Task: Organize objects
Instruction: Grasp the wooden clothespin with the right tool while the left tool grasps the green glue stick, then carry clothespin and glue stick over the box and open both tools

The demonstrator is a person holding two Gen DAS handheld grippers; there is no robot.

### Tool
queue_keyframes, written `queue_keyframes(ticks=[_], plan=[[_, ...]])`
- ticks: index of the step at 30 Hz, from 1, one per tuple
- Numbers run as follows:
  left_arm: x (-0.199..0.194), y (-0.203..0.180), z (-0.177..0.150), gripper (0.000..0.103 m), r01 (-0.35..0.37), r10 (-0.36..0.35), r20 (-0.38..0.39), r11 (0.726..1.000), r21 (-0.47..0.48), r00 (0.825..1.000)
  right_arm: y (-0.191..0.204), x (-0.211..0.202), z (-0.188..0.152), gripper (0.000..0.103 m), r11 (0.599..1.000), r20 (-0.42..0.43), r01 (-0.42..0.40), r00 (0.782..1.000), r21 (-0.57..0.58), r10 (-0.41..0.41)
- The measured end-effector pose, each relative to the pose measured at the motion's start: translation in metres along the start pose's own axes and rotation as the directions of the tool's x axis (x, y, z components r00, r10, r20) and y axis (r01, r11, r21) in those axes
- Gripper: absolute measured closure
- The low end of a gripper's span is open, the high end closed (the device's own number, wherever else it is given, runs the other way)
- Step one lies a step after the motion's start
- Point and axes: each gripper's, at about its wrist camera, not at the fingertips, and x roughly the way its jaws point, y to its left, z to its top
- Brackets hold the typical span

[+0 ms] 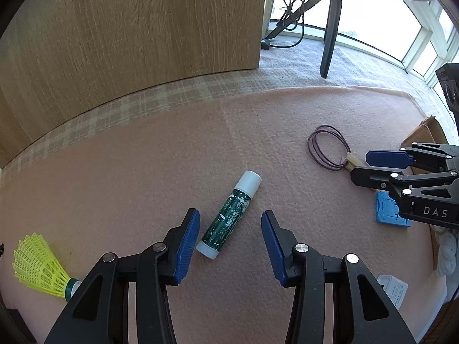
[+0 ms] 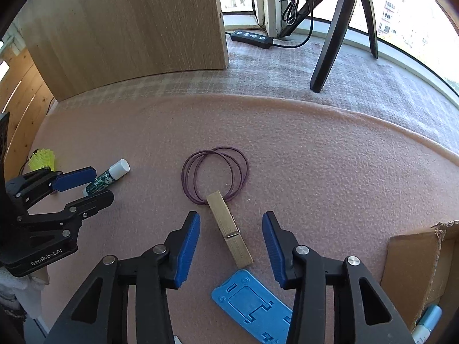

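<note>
I'm hovering both released tools, left tool (image 1: 229,239) straddling the glue stick (image 1: 229,215), right tool (image 2: 231,240) straddling the clothespin (image 2: 229,230); box (image 2: 424,272) at 3 o'clock, nothing grasped yet.

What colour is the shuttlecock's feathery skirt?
Bright yellow, on the shuttlecock with its green-banded white tip; clearest in the left wrist view.

The right tongs (image 2: 231,243) stand open over the pink blanket (image 2: 315,172), their blue pads either side of a wooden clothespin (image 2: 229,229). The clothespin's far end touches a coil of purple cord (image 2: 215,172). A blue plastic holder (image 2: 252,304) lies nearer the camera. At left, the left tongs (image 2: 86,186) straddle a green tube (image 2: 107,176).
</note>
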Motion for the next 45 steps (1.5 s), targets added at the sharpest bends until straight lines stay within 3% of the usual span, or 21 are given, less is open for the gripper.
queue_keyframes(ticks=[2, 7, 11, 16, 32, 45], plan=[[0.003, -0.002, 0.001, 0.063, -0.001, 0.001, -0.005, 1.0, 0.008, 1.0, 0.002, 0.002, 0.001, 0.067, 1.0, -0.006, -0.001, 1.0, -0.004, 0.001], [0.004, -0.005, 0.003, 0.068, -0.005, 0.005, -0.003, 1.0, 0.026, 1.0, 0.006, 0.005, 0.001, 0.076, 0.999, -0.006, 0.021, 1.0, -0.035, -0.021], [0.006, -0.012, 0.005, 0.086, -0.002, 0.002, -0.008, 0.998, 0.056, 1.0, 0.009, 0.005, 0.002, 0.082, 0.999, -0.011, 0.025, 1.0, -0.042, -0.025], [0.004, -0.016, 0.002, 0.086, -0.001, 0.002, -0.009, 0.998, 0.062, 1.0, 0.01, 0.005, 0.002, 0.09, 0.999, -0.018, 0.019, 1.0, -0.043, -0.02], [-0.029, -0.011, -0.038, 0.086, 0.085, -0.084, 0.013, 0.995, -0.057, 0.996, 0.004, -0.032, -0.026, 0.091, 0.997, 0.016, -0.071, 0.997, 0.026, 0.071], [-0.078, -0.065, -0.029, 0.086, 0.14, -0.14, 0.11, 0.99, 0.002, 0.984, -0.031, -0.101, -0.053, 0.091, 0.992, 0.142, -0.101, 0.986, 0.081, 0.089]])
